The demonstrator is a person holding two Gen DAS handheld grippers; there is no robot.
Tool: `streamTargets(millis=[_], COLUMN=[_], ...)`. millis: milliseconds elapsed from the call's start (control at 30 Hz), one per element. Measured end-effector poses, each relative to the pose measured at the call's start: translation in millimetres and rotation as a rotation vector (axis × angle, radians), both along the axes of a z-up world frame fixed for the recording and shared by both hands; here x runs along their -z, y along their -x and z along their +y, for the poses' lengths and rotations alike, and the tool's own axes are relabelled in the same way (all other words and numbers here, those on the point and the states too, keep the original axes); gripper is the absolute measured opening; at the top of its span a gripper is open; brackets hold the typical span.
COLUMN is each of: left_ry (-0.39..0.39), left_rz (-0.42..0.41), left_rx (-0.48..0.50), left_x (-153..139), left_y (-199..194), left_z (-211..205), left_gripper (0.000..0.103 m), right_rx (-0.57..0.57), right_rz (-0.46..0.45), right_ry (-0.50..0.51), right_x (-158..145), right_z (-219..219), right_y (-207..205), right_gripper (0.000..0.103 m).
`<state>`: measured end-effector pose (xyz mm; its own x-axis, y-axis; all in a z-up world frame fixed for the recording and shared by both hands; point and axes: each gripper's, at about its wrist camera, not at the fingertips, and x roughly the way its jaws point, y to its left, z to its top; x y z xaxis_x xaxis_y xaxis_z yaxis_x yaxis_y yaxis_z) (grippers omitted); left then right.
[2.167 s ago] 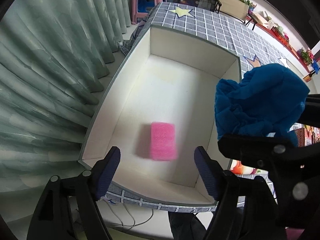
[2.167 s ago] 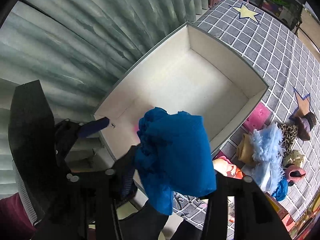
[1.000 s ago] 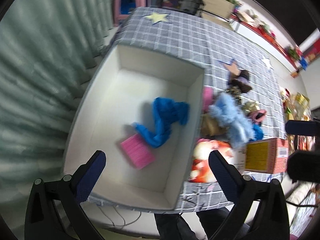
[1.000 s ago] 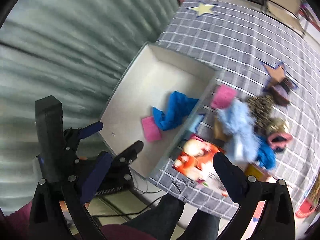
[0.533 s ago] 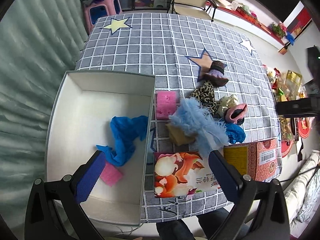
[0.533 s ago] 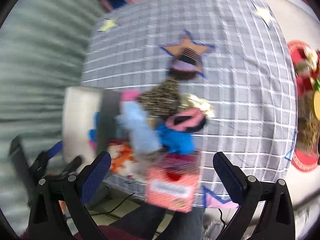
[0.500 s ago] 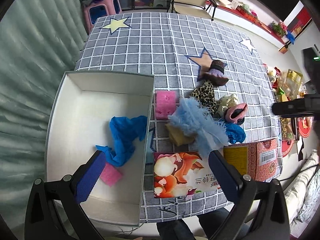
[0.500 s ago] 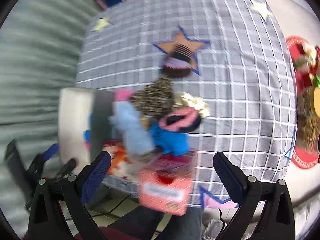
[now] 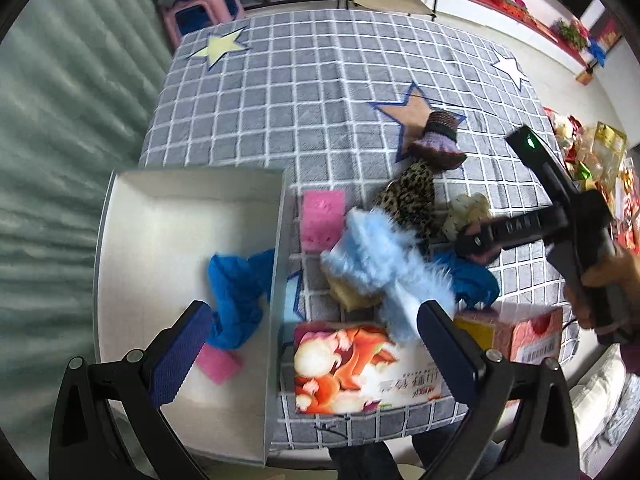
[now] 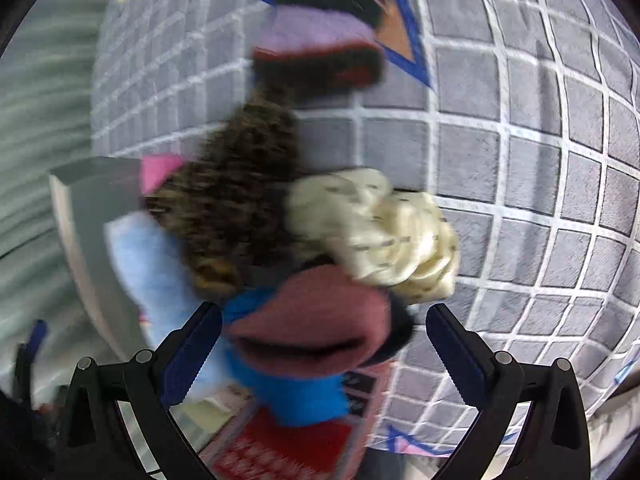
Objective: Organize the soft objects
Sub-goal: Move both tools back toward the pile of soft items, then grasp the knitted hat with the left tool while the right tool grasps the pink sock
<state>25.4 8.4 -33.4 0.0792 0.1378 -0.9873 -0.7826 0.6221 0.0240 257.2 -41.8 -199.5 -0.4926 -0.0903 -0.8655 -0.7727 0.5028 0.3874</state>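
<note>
A white box (image 9: pixel 152 216) holds a blue cloth (image 9: pixel 236 292) and a pink sponge (image 9: pixel 218 362). Beside it on the checked tablecloth lie a pink sponge (image 9: pixel 323 216), a light-blue fluffy piece (image 9: pixel 384 256), a leopard-print piece (image 9: pixel 412 200), a cream scrunchie (image 9: pixel 468 210), a blue cloth (image 9: pixel 472 280) and a purple-and-brown knit (image 9: pixel 438 140). My left gripper (image 9: pixel 316 344) is open, high above the box edge. My right gripper (image 10: pixel 320 344) is open, its fingers either side of a pink-and-dark soft ring (image 10: pixel 320 320) over the blue cloth (image 10: pixel 300 396); the cream scrunchie (image 10: pixel 380 232) lies just beyond.
A printed tissue box (image 9: pixel 360 364) and a red carton (image 9: pixel 516 332) sit at the table's near edge. A curtain (image 9: pixel 52 140) hangs left of the table. A pink stool (image 9: pixel 200 16) and shelves stand beyond the far end.
The blue cloth left my right gripper and now lies in the box. My right gripper swung away from the box and came down low over the pile of soft items. The left gripper rose back.
</note>
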Motion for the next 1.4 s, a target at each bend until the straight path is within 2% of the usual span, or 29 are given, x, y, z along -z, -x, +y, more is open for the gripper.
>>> streamTargets(millis=[100,267,367,500,567,700,933,1067,1133,1200,1267,1300,1367,1400], left_ry=[0.017,0.017,0.052,0.086,0.096,0.123,0.118,0.162,0.188,0.181,0.182,0.169,0.129,0.123], left_rz=[-0.012,-0.016,-0.025,0.008,0.025,0.056,0.154,0.201,0.210,0.194,0.176,0.180,0.187,0.179], left_rx=[0.049,0.168,0.223,0.268,0.269,0.258,0.246,0.217,0.196,0.189,0.209,0.219,0.248,0.254], left_x=[2,11,25,59,75,105,145,167,176,176,174,172,164,162], left_y=[-25,-83,-123,-175,-192,-222,-242,-242,-239,-239,-240,-243,-251,-253], left_z=[10,20,29,39,43,48,51,57,59,60,57,58,60,58], left_gripper=[0.103,0.103,0.103,0.103,0.103,0.103,0.102,0.085,0.081,0.079,0.067,0.064,0.053,0.050], right_rx=[0.033,0.152,0.235,0.341,0.343,0.272,0.153,0.071,0.017,-0.015,-0.082,-0.090,-0.060,-0.046], right_rz=[-0.083,-0.237,-0.316,-0.253,-0.197,-0.119,-0.143,-0.231,-0.282,-0.308,-0.338,-0.341,-0.327,-0.329], right_ry=[0.005,0.038,0.065,0.000,-0.055,-0.124,-0.120,-0.103,-0.095,-0.081,-0.056,-0.053,-0.051,-0.055], right_x=[1,-3,-6,-13,-17,-16,8,20,20,22,23,24,23,21], right_z=[-22,-79,-114,-143,-148,-144,-110,-101,-98,-94,-92,-91,-95,-97], right_y=[-20,-81,-114,-126,-118,-90,-41,-31,-20,-11,-1,2,1,1], right_gripper=[0.103,0.103,0.103,0.103,0.103,0.103,0.103,0.103,0.103,0.103,0.103,0.103,0.103,0.096])
